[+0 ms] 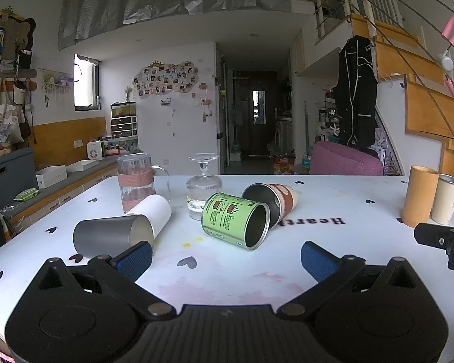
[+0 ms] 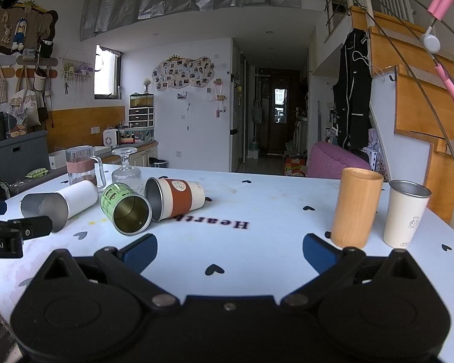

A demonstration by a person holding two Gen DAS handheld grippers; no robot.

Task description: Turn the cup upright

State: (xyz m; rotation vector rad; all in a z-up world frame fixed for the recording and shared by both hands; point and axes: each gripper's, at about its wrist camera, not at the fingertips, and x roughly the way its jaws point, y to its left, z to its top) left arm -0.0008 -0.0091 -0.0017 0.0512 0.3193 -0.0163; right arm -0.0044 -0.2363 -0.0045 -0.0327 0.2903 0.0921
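Note:
Several cups lie on their sides on the white heart-print table (image 1: 227, 275): a green tin cup (image 1: 234, 224) (image 2: 124, 208), a cream and brown cup (image 1: 272, 201) (image 2: 174, 198), a grey cup (image 1: 112, 237) (image 2: 44, 208) and a white cup (image 1: 152, 211) (image 2: 77, 195). A glass goblet (image 1: 203, 186) (image 2: 126, 171) stands upside down behind them. My left gripper (image 1: 227, 257) is open and empty, just in front of the green cup. My right gripper (image 2: 230, 249) is open and empty, over bare table right of the fallen cups.
A wooden cup (image 2: 355, 207) (image 1: 419, 196) and a cream steel cup (image 2: 407, 213) (image 1: 446, 198) stand upright at the right. A glass mug with a pink band (image 1: 135, 186) (image 2: 80, 166) stands at the back left. The table (image 2: 257, 205) ends close behind them.

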